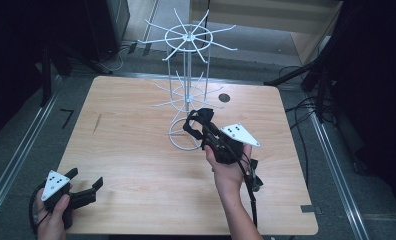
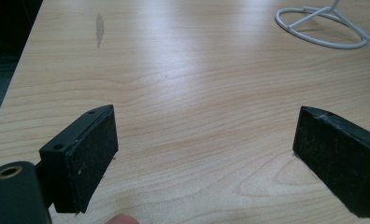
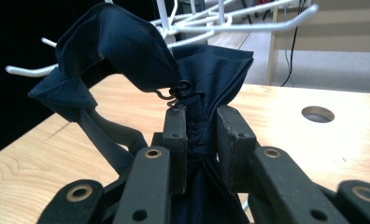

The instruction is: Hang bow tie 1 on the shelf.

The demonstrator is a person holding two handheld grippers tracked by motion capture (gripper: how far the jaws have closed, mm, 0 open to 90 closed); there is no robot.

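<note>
A dark navy fabric piece with a thin strap and a small black metal hook is pinched between the jaws of my right gripper. In the high view that gripper holds the fabric just above the table, right beside the base of the white wire rack. The rack's lower arms spread out just beyond the fabric. My left gripper rests near the table's front left corner. Its jaws stand wide apart over bare wood, with nothing between them.
The rack's round wire base stands on the wooden table at centre back. A round cable hole lies to the right of the rack. Black stands and cables surround the table on the floor.
</note>
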